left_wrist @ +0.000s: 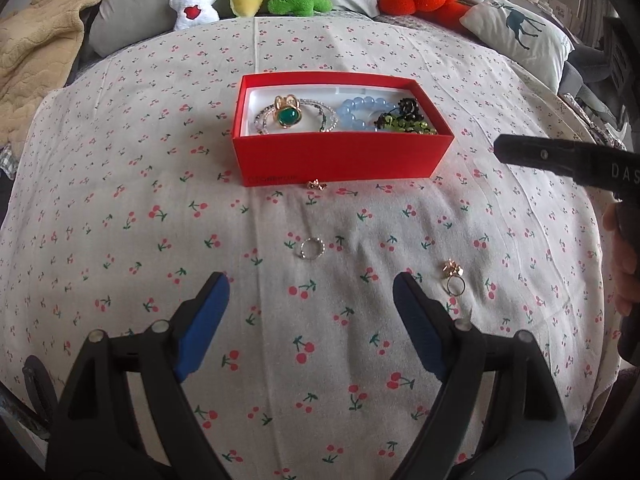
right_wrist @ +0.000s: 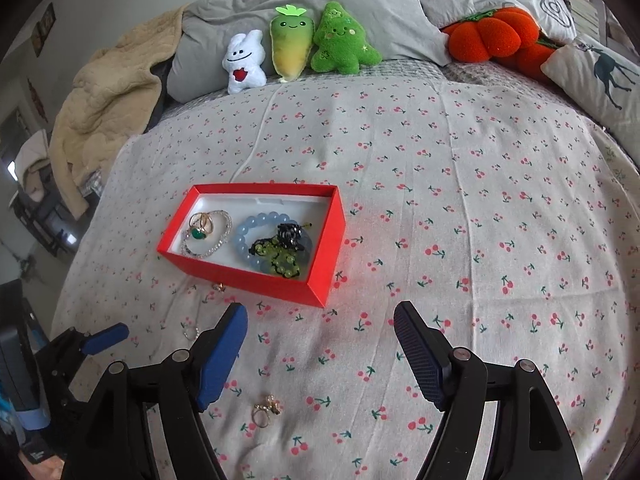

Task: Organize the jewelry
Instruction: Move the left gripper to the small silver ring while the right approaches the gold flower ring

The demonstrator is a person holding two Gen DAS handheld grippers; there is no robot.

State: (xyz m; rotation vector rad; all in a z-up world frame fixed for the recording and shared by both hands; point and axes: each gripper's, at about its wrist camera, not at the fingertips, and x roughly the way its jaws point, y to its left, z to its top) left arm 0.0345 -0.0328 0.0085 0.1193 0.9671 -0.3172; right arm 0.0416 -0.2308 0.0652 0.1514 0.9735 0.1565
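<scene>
A red box [left_wrist: 340, 160] [right_wrist: 256, 276] stands on the cherry-print bedspread and holds a green-stone ring [left_wrist: 287, 114] [right_wrist: 199, 233], a beaded strand, a blue bead bracelet [left_wrist: 358, 114] [right_wrist: 250, 226] and a black-and-green piece [left_wrist: 404, 120] [right_wrist: 280, 254]. Three loose pieces lie on the cloth: a small gold earring [left_wrist: 317, 185] [right_wrist: 219, 287] by the box's front, a thin silver ring [left_wrist: 312, 249] [right_wrist: 191, 333], and a gold flower ring [left_wrist: 453, 278] [right_wrist: 265, 410]. My left gripper [left_wrist: 310, 316] is open just short of the silver ring. My right gripper [right_wrist: 320, 356] is open, empty, the flower ring below its left finger.
Plush toys [right_wrist: 296, 46], grey pillows [right_wrist: 320, 8], an orange pumpkin cushion [right_wrist: 492, 36] and a deer-print pillow [left_wrist: 520, 28] line the far side of the bed. A beige blanket [right_wrist: 108, 108] hangs at the left. The right gripper's black body [left_wrist: 568, 162] reaches in at the left view's right edge.
</scene>
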